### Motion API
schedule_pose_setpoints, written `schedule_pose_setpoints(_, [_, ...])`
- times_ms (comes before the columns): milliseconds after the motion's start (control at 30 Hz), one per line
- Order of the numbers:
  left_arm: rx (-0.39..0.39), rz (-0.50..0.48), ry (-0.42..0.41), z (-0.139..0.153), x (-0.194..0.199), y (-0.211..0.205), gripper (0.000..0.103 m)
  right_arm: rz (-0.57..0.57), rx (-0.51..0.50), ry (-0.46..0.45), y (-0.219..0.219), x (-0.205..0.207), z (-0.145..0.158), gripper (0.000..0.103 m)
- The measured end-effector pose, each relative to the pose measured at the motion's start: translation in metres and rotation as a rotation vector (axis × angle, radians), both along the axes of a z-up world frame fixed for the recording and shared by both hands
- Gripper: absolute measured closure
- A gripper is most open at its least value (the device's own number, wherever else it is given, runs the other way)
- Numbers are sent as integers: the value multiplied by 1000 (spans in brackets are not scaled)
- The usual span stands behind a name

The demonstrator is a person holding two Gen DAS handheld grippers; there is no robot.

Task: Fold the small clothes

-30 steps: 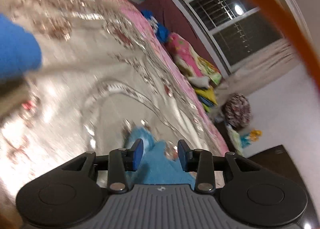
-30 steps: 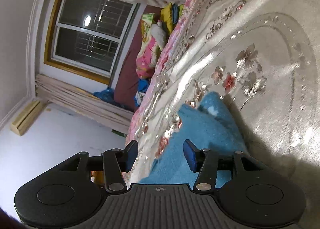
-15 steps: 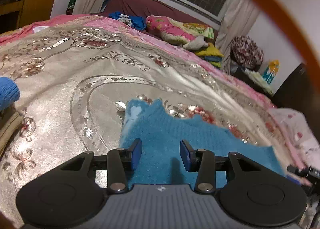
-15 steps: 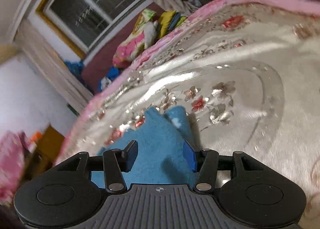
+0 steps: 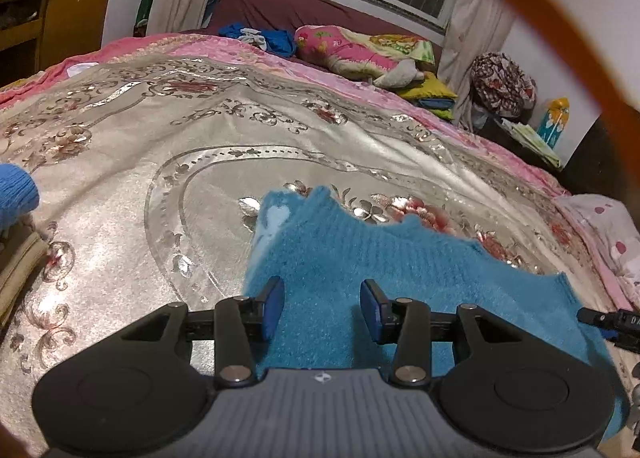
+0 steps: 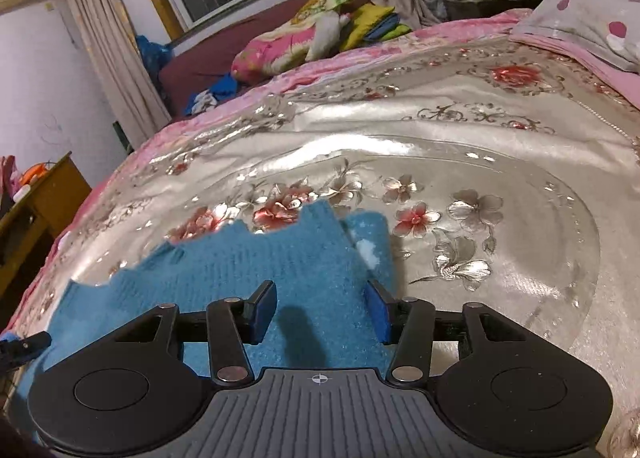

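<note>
A blue knit garment (image 5: 360,250) lies spread flat on the silver floral bedspread (image 5: 120,194), its notched edge pointing away from me. My left gripper (image 5: 322,298) hovers over the garment's left part, jaws partly apart, with only flat fabric showing in the gap. My right gripper (image 6: 320,302) sits over the right part of the same garment (image 6: 260,258), beside a folded-over strip with a pale patch (image 6: 370,252). Its jaws are closing, and the pads are not pressing on the knit. Each view shows the other gripper's tip at its edge.
Another blue knit piece (image 5: 14,194) rests on a stack of folded cloth (image 5: 16,270) at the far left. Pillows and bundled clothes (image 5: 360,50) line the bed's far side. A wooden cabinet (image 5: 52,18) stands at the left and a spotted pillow (image 6: 592,18) at the right.
Both views have rolled from tilted to upright. The blue garment now lies spread wide under both grippers. The right jaws stand slightly narrower than before.
</note>
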State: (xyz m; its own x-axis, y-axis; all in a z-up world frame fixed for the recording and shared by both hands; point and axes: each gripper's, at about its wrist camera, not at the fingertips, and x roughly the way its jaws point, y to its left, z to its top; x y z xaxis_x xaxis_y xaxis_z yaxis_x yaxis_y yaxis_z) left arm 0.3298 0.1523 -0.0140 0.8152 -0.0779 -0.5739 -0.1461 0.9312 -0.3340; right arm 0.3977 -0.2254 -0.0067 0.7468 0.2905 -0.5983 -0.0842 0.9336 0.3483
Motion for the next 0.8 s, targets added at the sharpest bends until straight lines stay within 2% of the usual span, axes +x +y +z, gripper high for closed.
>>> schedule_pose_setpoints(67, [8,-1,1,0,0,-1,56,-9,-2,-1,0,0,1,63])
schedule_pose_setpoints(167, [12,-3,2,0,0,-3,56,-17,39,-16,-5,-5,3,63])
schedule_pose_setpoints(333, [13,-2,3,0,0,-3,56,-21,3,-39,-4,-5,3,61])
schedule_pose_setpoints(433, [10,-1,7,-1,0,-2,56,-12,-1,-10,-2,5,0,61])
schedule_pose_setpoints(467, [7,0,8,0,0,-1,56,-4,-7,-7,-2,7,0,65])
schedule_pose_setpoints(500, [1,2,7,0,0,-1,56,2,-18,-8,-1,8,1,75])
schedule_pose_setpoints(567, [-10,5,2,1,-1,0,56,6,-65,-27,2,3,5,89])
schedule_pose_setpoints(700, [-19,2,-28,6,-8,-2,56,5,-110,-70,3,-4,17,94])
schedule_pose_setpoints(800, [12,-4,-31,5,-12,-7,56,-47,-80,-80,-6,1,20,95])
